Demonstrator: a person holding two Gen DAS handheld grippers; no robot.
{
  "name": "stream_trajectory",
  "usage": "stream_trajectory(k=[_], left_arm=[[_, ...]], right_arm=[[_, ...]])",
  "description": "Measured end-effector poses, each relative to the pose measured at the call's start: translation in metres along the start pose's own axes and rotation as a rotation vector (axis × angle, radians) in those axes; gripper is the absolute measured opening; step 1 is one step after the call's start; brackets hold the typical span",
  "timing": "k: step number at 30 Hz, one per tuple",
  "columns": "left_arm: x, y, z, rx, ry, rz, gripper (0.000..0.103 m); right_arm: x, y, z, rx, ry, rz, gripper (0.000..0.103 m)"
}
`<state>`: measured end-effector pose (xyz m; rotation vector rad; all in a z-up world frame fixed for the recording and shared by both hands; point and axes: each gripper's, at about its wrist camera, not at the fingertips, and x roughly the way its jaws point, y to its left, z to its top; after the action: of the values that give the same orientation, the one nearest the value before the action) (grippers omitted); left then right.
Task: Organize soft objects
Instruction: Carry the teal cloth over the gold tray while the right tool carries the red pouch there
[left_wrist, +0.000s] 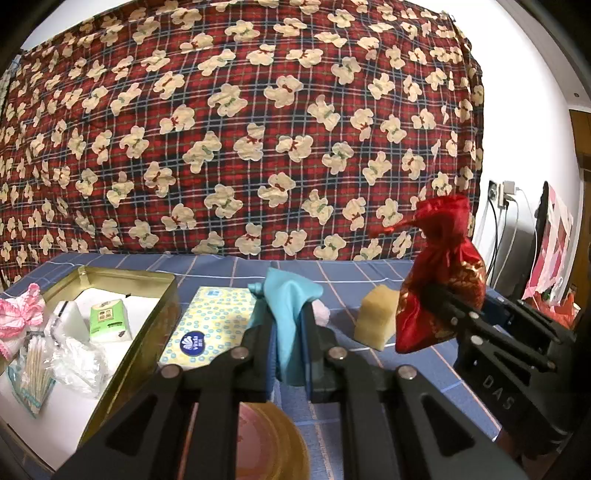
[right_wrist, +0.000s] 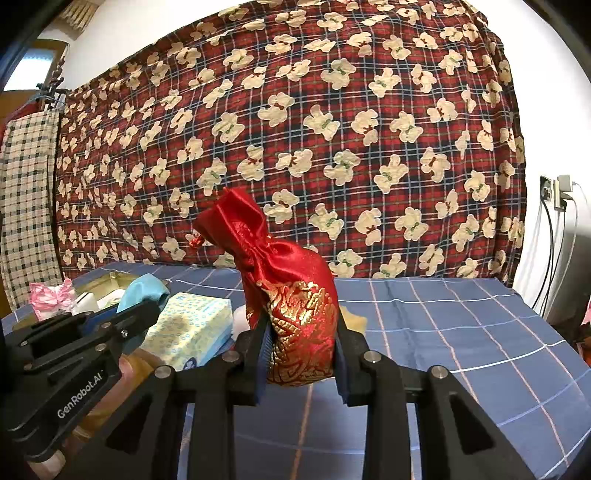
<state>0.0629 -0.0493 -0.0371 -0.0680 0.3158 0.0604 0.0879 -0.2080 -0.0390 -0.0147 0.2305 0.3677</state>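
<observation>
Left wrist view: the left hand-held gripper (left_wrist: 288, 332) pinches a light blue cloth (left_wrist: 291, 317) above the blue checked bench (left_wrist: 369, 269), beside a gold tin (left_wrist: 147, 325). The right hand-held gripper (right_wrist: 301, 350) clamps a red-and-gold drawstring pouch (right_wrist: 295, 295), lifted upright.

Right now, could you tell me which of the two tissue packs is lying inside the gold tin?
The small green tissue pack lies inside the gold tin; the larger yellow-and-blue pack lies outside on the blue cloth.
</observation>
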Motion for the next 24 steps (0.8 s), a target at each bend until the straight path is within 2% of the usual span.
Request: stream_trajectory(k=[24], left_arm=[[-0.002,0.049,0.001,-0.106,0.019,0.039,0.009]], right_arm=[[0.015,0.048,0.003,-0.031,0.014,0.064,0.032]])
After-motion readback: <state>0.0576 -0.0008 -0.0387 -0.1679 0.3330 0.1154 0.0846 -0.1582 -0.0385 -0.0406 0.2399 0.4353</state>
